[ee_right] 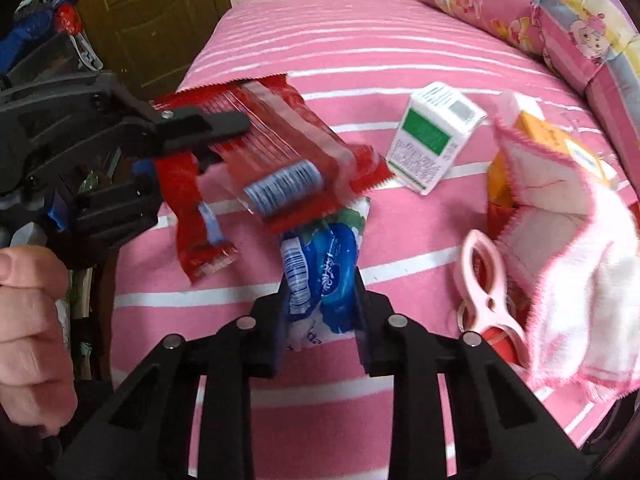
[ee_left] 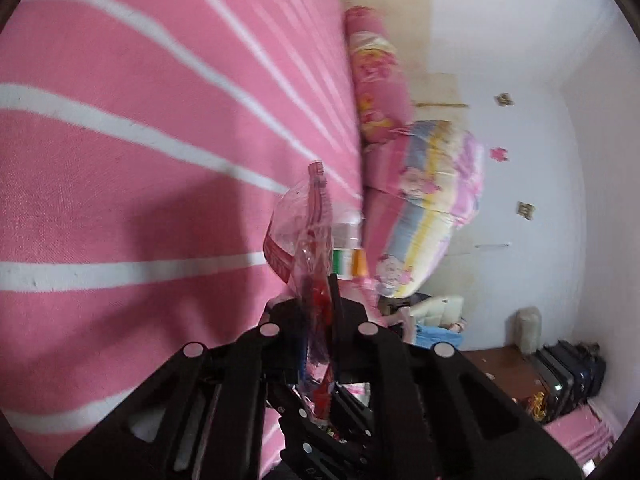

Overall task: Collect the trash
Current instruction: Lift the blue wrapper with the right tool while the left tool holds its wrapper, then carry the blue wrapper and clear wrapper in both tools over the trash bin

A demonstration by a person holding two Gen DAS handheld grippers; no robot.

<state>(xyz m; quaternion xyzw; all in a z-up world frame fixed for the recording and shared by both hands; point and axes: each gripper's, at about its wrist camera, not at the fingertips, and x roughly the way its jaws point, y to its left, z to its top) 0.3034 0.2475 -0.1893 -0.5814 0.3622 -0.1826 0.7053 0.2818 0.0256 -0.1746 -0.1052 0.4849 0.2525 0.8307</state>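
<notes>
My left gripper is shut on a crinkled red and clear wrapper that sticks up beyond its tips over the pink striped bed. In the right wrist view the same left gripper comes in from the left, holding that red wrapper above the bed. A smaller red wrapper hangs just beneath it. My right gripper points down at the bed and is shut on a blue and white wrapper, whose ends stick out above and below the pads.
On the bed lie a white and green carton, a pink clothes peg, an orange packet and a pink-edged white cloth. Pillows line the far right. A hand is at the left, a door behind.
</notes>
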